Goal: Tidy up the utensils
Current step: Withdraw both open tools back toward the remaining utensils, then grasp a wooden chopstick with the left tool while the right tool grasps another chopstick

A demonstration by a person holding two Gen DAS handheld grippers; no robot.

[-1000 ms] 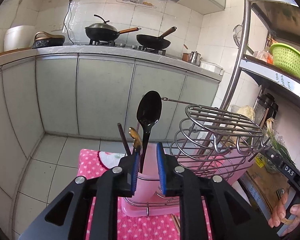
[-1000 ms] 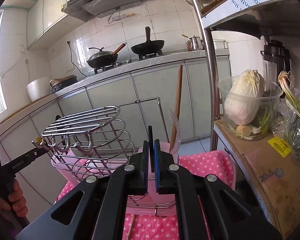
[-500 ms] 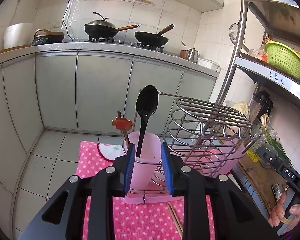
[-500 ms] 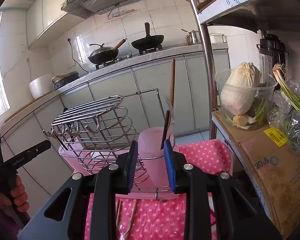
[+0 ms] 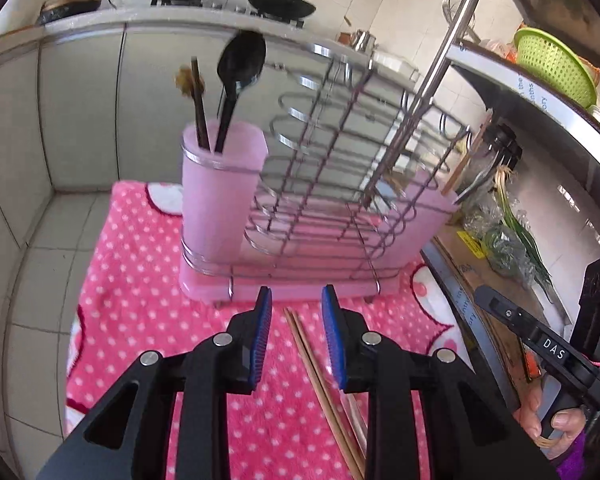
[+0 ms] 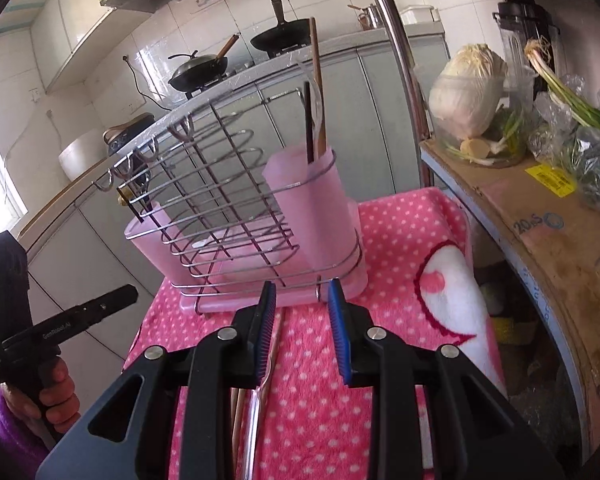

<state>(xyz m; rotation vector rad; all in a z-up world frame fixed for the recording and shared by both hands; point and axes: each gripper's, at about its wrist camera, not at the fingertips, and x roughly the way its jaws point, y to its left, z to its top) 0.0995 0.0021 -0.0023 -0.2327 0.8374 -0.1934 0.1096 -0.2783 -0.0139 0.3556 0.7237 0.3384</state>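
Left hand-held gripper [image 5: 296, 336] open, nothing held, hovering over pink dotted cloth [image 5: 140, 280]. Chopsticks [image 5: 320, 384] flat on cloth, tips between and just below its blue pads [image 5: 260, 340]. Rack [image 5: 340, 160] just ahead; pink cup [image 5: 220, 196] at its left end holding black spoon [image 5: 240, 64] and dark sticks [image 5: 199, 104], upright.

Right hand-held gripper [image 6: 302, 328] open too, empty. Metal spoon [image 6: 256, 412] and chopsticks [image 6: 236, 420] on cloth below its left pad. Right cup [image 6: 312, 208] ahead, holding wooden stick [image 6: 316, 80], black stick [image 6: 309, 120] and clear utensil [image 6: 320, 100].
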